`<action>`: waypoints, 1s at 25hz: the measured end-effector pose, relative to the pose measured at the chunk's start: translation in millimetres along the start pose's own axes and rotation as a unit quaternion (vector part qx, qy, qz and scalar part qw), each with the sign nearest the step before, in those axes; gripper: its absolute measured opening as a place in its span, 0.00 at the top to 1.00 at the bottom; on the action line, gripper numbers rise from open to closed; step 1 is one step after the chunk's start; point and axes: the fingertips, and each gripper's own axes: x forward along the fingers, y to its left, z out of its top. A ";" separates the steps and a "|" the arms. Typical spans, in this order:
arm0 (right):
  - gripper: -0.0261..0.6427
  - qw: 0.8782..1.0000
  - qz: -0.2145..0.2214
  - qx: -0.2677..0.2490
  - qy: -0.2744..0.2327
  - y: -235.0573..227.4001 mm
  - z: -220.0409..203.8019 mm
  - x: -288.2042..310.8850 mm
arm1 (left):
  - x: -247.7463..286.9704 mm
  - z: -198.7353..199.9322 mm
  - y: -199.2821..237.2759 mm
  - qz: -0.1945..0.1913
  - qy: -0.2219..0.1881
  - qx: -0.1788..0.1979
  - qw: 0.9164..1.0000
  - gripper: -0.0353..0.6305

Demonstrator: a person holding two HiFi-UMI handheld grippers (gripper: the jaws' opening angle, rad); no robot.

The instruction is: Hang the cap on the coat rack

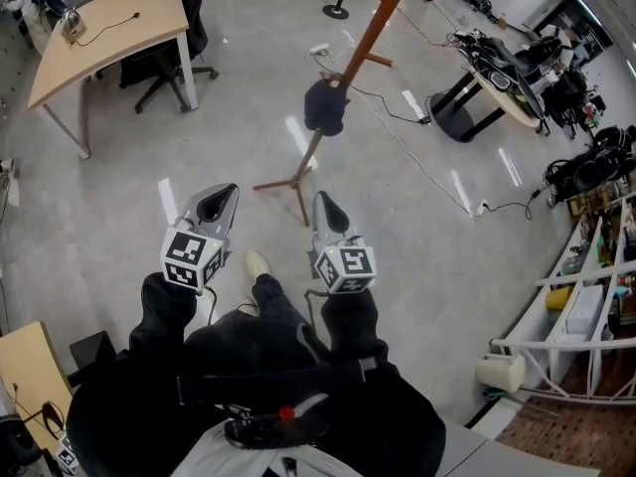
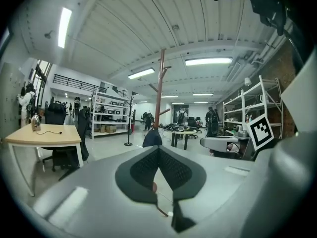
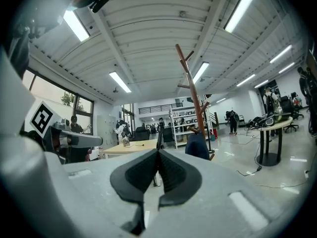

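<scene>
1. Grey, shiny floor (image 1: 119, 217) is seen under everything, in a big, bright room.
2. Closest of all, two dark sleeves are seen, and one set of tongs is held in each hand.
3. The left gripper (image 1: 224, 197) is clenched. Its dark pads (image 2: 143, 167) are pressed together at the tips, and nothing is held between them.
4. The right gripper (image 1: 324, 205) is clenched too. Nothing is held in it either.
5. Both tongs are pointed forward, about level, side by side but apart.
6. A little way ahead, the wooden feet of the coat rack (image 1: 370, 36) are spread on the floor.
7. Higher up its brown pole, the dark blue cap (image 1: 324, 107) is found. It is hung low on the rack, and it is touched by neither set of tongs.
8. The cap is straight ahead of the tongs and well apart from them. From the left gripper view it sits just over the closed tips. From the right gripper view it sits a bit to the right.
9. The right gripper is judged to be the nearer one.
10. The pole is the long part, and it stands up tall.
11. The hanging looks done, so any next move would be a forward reach by the right one.
12. Far off to the left, a wooden desk (image 1: 109, 23) is seen.
</scene>
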 end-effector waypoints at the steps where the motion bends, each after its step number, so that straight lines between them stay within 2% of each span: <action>1: 0.96 1.000 -0.001 0.000 0.000 2.0 1.3 -4.7 | -3.5 1.8 -3.2 -0.002 -0.001 -0.001 1.000 0.94; 10: 0.96 1.000 -0.011 -0.018 -0.005 12.6 20.8 -41.3 | -26.4 20.2 -21.1 -0.005 -0.018 0.018 1.000 0.94; 25: 0.96 0.999 -0.001 -0.027 -0.030 -9.8 46.7 -63.9 | -27.3 31.9 -41.8 0.007 -0.020 0.027 0.999 0.94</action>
